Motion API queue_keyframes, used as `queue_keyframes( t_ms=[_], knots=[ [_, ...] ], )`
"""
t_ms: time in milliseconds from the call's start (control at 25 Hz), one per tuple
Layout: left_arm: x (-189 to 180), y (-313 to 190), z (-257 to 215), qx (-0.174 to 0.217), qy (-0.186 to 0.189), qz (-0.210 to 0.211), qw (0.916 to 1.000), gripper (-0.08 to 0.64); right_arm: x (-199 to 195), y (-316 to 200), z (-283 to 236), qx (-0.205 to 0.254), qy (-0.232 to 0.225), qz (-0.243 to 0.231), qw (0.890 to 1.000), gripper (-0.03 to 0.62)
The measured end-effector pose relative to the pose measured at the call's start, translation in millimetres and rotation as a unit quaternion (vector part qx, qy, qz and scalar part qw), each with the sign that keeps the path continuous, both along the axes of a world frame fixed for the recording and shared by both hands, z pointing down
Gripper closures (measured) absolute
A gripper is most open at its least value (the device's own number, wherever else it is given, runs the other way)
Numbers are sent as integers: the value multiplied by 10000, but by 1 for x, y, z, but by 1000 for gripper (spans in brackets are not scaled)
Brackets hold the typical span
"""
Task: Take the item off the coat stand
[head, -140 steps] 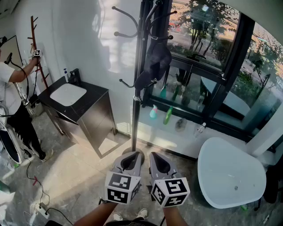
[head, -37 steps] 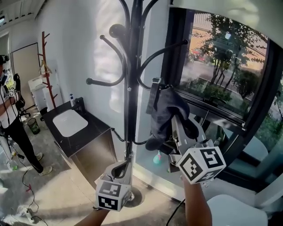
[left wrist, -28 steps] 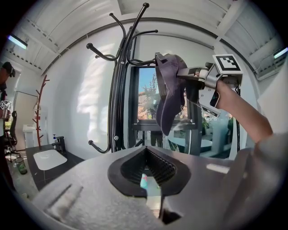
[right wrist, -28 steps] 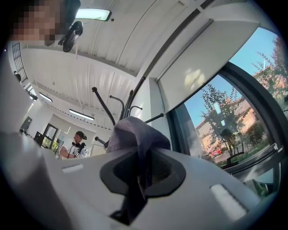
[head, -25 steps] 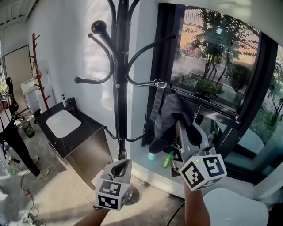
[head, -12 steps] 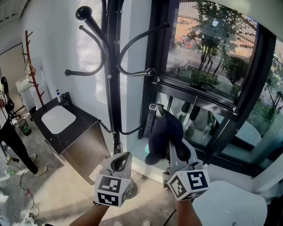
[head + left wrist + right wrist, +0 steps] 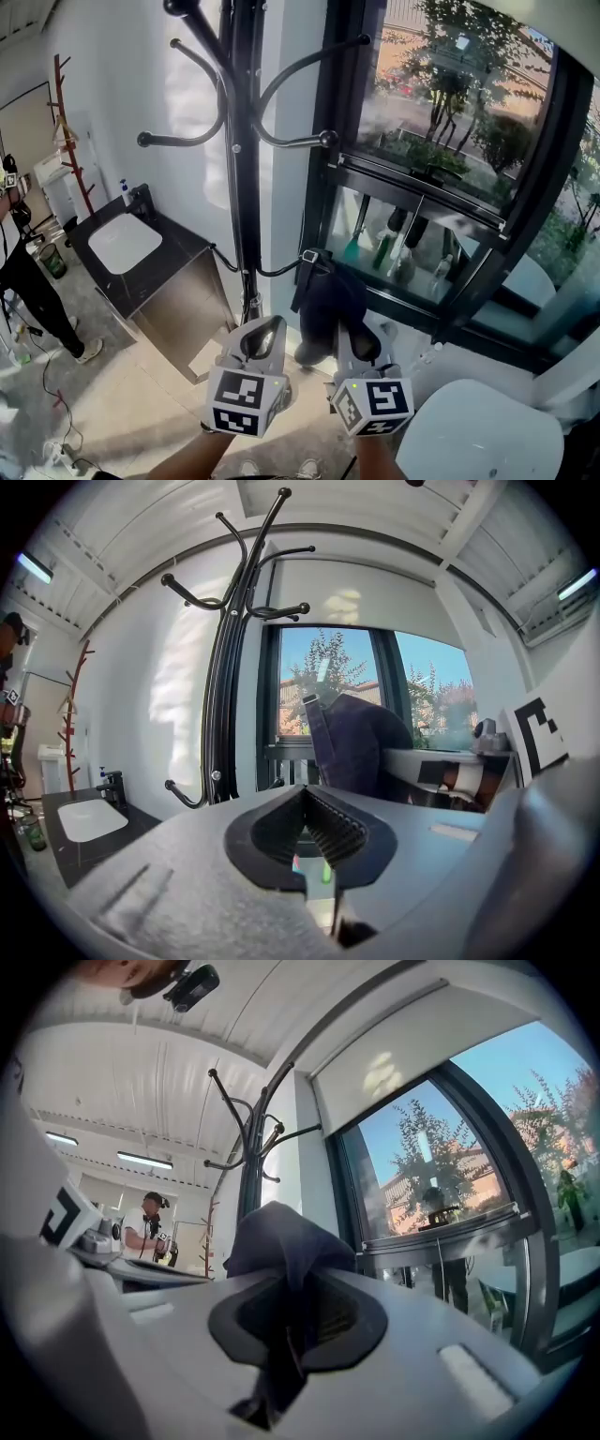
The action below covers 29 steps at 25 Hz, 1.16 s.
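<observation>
Down comes the dark cloth item: half a second ago it rode higher beside the coat stand, and now it hangs low, just right of the pole and clear of every hook. The lift-off looks done; by the look of it, only carrying the item away or setting it down remains. The right tool is pinched nearly closed on a fold of fabric bunched between its jaws. The left tool hovers near the stand's base, jaws together, holding nothing.
</observation>
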<state>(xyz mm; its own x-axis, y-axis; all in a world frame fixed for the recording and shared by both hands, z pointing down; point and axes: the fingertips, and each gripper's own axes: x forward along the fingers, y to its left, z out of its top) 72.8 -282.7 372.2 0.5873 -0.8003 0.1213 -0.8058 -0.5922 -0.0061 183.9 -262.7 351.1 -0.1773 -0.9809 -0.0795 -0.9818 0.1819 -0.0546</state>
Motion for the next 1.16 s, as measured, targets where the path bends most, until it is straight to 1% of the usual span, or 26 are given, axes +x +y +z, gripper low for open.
queue_keyframes(
  t_ms=[320,1160],
  knots=[
    [6,3,8,-63,-39,74,9999,558,-8,4,24,-158,80,64,9998,565],
    [8,3,11,-62,-52,77,9999,558,-9,3,25,-189,147,46,9997,565]
  ],
)
